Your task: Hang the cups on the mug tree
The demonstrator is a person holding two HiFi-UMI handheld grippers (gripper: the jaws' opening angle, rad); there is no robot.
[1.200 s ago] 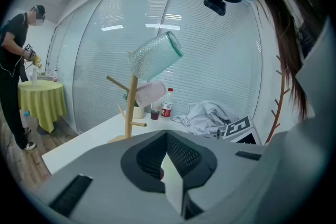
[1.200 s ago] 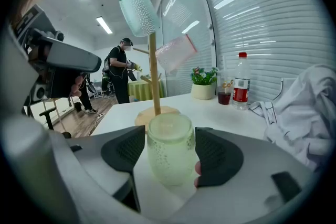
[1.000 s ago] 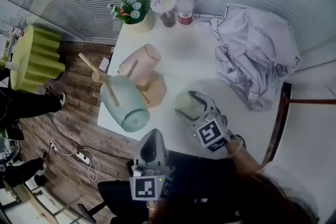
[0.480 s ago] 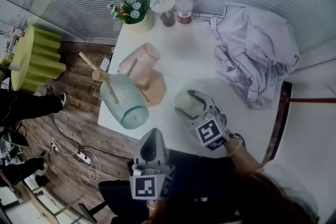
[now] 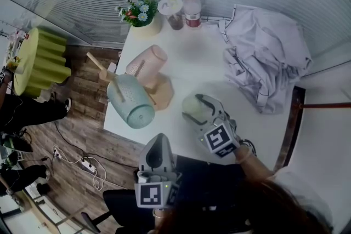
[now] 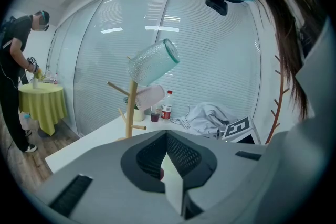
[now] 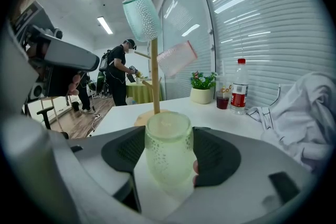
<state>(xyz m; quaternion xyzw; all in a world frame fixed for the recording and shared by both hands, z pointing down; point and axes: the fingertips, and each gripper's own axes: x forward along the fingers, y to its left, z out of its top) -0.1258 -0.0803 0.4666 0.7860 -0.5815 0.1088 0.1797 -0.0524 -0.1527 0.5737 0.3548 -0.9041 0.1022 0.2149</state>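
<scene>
Pale-green cup, clamped in the right gripper, awaits lifting onto a free peg of the mug tree; left gripper clenched, empty.

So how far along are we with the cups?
Two done: teal cup and pink cup hang on the mug tree. In hand: right gripper clamps the green cup, off the tree. Remaining: hang it on a bare peg. Left gripper is shut, empty.
</scene>
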